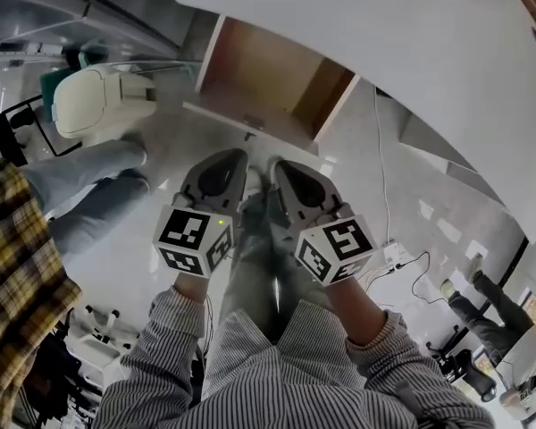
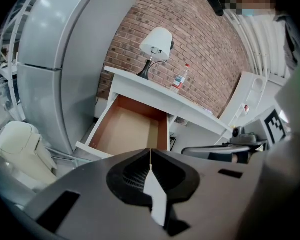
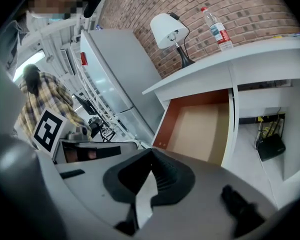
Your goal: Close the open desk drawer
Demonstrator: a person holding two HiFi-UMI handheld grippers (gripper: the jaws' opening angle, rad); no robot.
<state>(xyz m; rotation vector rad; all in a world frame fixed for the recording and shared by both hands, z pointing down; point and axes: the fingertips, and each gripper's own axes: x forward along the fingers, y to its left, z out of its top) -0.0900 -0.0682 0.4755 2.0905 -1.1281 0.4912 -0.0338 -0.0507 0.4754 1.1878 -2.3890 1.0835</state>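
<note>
The left tool (image 1: 230, 164) and the right tool (image 1: 286, 170) are each pressed together, nothing pinched, mid-frame below the drawer (image 1: 268, 83) that is pulled open.

Looks like a staged home-style test room: brick wall (image 2: 200, 49), white desk (image 2: 155, 91), lamp (image 2: 156, 46), tall fridge (image 3: 120, 79).

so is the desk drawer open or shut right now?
Open: the drawer sticks well out from under the desk top, its bare brown inside showing.
</note>
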